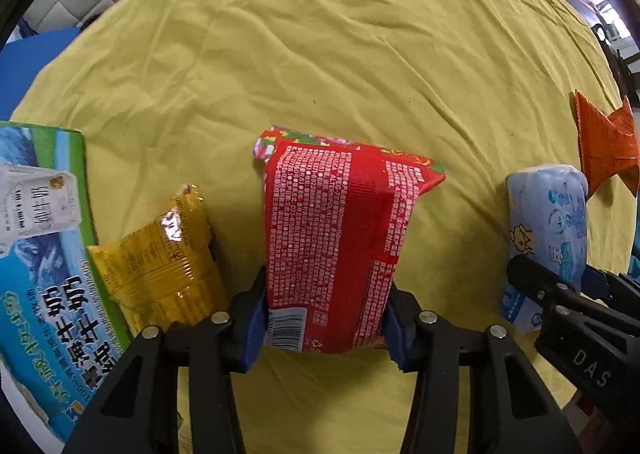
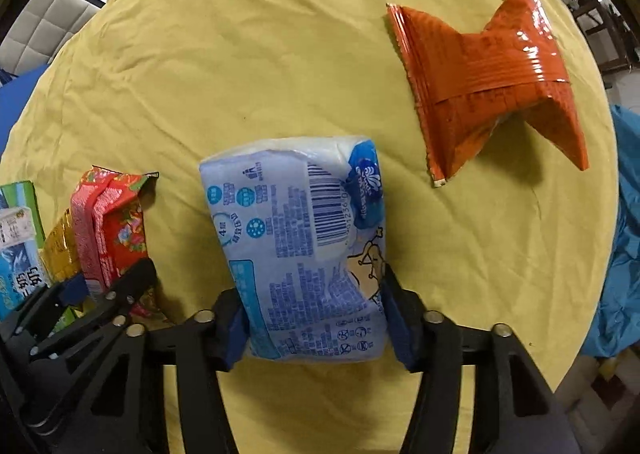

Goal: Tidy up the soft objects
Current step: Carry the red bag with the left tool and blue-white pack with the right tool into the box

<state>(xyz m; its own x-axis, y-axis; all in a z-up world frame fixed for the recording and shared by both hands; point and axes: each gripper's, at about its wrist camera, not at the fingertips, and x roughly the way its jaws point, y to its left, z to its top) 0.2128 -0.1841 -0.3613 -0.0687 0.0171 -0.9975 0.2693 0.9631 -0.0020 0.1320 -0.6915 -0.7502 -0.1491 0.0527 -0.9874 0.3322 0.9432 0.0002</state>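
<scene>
I see the yellow cloth (image 1: 320, 53) filling almost all of both views, creased all over. In the left wrist view, a blue and green milk carton box (image 1: 44, 254) lies at the left edge of the frame. At the centre, my left gripper (image 1: 324, 318) is clamped on the red packet (image 1: 336, 246): both blue pads press into its lower sides, and the packet stands out from them toward the middle of the frame, printed side up. Just to its left a yellow snack bag (image 1: 168, 258) lies against the box.

In the right wrist view, my right gripper (image 2: 316, 330) is closed on the pale blue tissue pack (image 2: 304, 246) at the centre of the frame; the pads sit against both lower sides and the wrapper dents inward at the right pad. An orange bag (image 2: 492, 89), pinched in at its middle, lies on the cloth in the upper right, well apart from the tissue pack. At the far left of this view I see the red packet in the other gripper; whether it touches the cloth there I cannot tell. A blue sheet (image 2: 624, 238) hangs past the right rim of the cloth.
</scene>
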